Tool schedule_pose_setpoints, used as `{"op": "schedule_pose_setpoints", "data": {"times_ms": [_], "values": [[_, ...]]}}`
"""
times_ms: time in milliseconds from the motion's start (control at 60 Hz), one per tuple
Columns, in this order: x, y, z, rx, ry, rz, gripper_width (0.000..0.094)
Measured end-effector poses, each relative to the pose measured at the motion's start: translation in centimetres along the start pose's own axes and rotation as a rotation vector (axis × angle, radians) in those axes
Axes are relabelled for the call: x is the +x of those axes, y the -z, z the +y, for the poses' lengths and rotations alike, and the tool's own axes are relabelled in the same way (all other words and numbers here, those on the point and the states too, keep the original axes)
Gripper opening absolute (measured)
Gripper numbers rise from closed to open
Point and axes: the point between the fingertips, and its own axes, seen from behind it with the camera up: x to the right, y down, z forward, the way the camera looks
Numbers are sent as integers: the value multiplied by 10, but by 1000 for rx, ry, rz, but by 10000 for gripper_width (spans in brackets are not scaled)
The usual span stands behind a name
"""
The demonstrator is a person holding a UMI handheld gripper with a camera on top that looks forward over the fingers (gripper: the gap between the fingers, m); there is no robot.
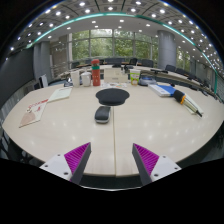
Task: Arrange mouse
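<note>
A dark grey computer mouse (102,114) lies flat on a wide, pale desk (60,135), well ahead of the tool (112,160) and slightly to the left of its centre line. The tool is open, its two magenta-padded fingers (77,156) spread apart with nothing between them. Just beyond the mouse sits a round black mouse pad (112,96). Farther back stand a red bottle (96,74), boxes and papers (34,112). Bare desk lies between tool and mouse.
</note>
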Motion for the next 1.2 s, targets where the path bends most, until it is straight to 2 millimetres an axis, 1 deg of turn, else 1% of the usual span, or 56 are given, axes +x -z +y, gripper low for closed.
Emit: {"op": "schedule_pose_setpoints", "data": {"times_ms": [17,33,50,133,233,333,383,467,500,533,550,617,783,833,883,917,983,1033,1117,1200], "values": [[-5,-8,-3,3,-3,-4,852],[-10,-18,-12,3,-6,-8,852],[-14,-24,-14,7,-10,-9,852],[-28,-63,-38,29,-31,-10,853],[-35,-109,-60,41,-41,17,849],[-37,-147,-76,40,-51,28,828],[-38,-161,-80,36,-56,28,793],[-37,-178,-84,22,-63,43,673],[-36,-180,-89,30,-63,45,605],[-35,-184,-90,24,-58,52,498],[-33,-185,-88,13,-53,60,478],[-34,-186,-88,-2,-39,59,455],[-33,-187,-88,-38,-18,65,347],[-33,-187,-89,-43,-8,66,327],[-34,-184,-90,-48,1,66,318],[-35,-180,-95,-44,0,64,309],[-40,-169,-116,-16,2,59,308],[-44,-158,-139,18,-3,46,308],[-47,-144,-190,82,-12,39,308],[-45,-139,-244,148,-22,27,307]]}}
